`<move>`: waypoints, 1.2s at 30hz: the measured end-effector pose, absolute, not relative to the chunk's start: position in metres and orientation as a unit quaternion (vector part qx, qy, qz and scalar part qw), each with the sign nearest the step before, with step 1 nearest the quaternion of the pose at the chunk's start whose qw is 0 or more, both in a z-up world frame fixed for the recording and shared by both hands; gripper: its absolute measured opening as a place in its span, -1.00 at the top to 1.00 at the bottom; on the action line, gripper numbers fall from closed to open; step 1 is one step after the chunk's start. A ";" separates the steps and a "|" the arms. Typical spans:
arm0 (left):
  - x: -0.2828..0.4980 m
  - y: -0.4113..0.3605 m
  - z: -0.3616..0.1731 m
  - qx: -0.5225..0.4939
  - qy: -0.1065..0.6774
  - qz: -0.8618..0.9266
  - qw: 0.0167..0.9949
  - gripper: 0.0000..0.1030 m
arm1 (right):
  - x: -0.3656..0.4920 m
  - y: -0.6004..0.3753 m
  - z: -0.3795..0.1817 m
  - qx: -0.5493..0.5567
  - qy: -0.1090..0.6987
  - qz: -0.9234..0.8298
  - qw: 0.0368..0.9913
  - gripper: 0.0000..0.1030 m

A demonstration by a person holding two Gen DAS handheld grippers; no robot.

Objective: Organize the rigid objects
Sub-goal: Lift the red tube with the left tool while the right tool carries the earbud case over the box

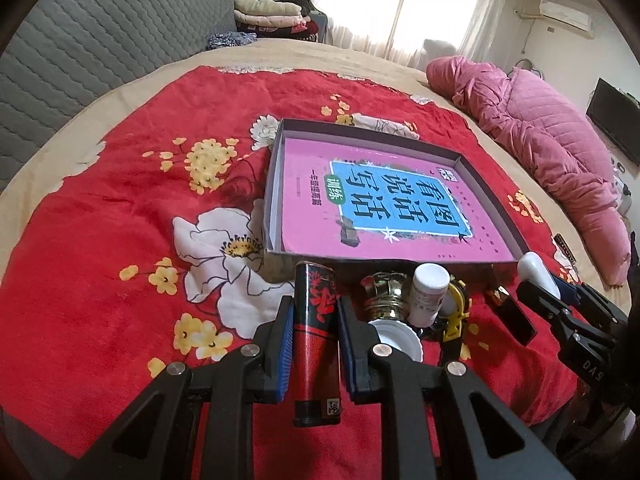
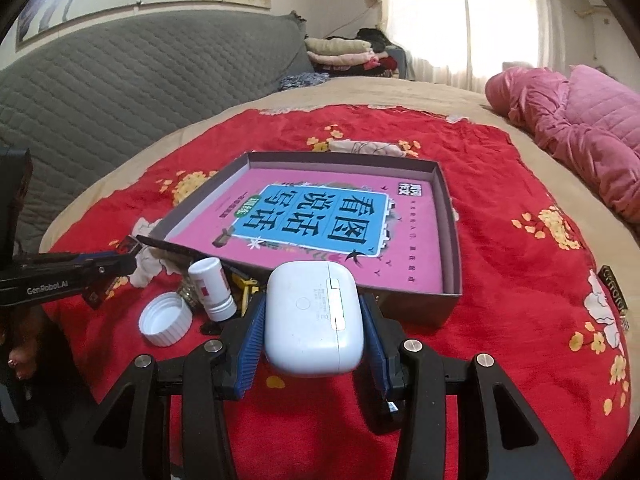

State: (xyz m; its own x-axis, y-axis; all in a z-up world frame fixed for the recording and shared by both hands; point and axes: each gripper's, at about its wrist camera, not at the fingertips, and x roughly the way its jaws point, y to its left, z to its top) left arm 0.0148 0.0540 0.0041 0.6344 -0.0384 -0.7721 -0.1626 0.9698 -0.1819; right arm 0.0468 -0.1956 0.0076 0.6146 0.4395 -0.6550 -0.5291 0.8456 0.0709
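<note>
Both fingers clamped — left gripper (image 1: 313, 316) on lighter (image 1: 316, 344), right gripper (image 2: 312, 320) on earbud case (image 2: 314, 316).

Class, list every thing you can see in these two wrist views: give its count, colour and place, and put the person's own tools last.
Shallow box: one, dark walls, middle of the bedspread.
Book: one, pink with a blue panel, flat inside the box.
Bedspread: one, red with flowers, under everything.
Lighter: one, red and black, in the left tool.
Earbud case: one, white, in the right tool.
Pill bottle: one, white, tilted in front of the box.
Bottle cap: one, white, beside the bottle, open side up.
Quilted jacket: one, pink, far right.
Folded clothes: one stack, mixed colours, far end.
Left tool: black with blue pads, shut on the lighter.
Right tool: same colours, shut on the earbud case.
</note>
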 end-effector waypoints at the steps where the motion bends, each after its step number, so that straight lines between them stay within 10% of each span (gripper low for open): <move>1: 0.015 0.054 0.005 -0.116 0.424 0.035 0.898 0.60 | 0.047 -0.196 0.008 -0.064 0.345 0.268 0.897 0.08; 36: 0.069 0.076 0.016 -0.158 0.359 0.037 0.919 0.60 | 0.088 -0.188 0.012 -0.045 0.331 0.203 0.921 0.09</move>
State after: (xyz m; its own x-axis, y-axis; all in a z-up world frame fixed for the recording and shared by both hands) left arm 0.0689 0.0761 0.0157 0.7389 -0.0461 -0.6722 -0.1812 0.9473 -0.2641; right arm 0.0882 -0.1883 0.0120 0.6988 0.3441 -0.6271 -0.4037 0.9135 0.0514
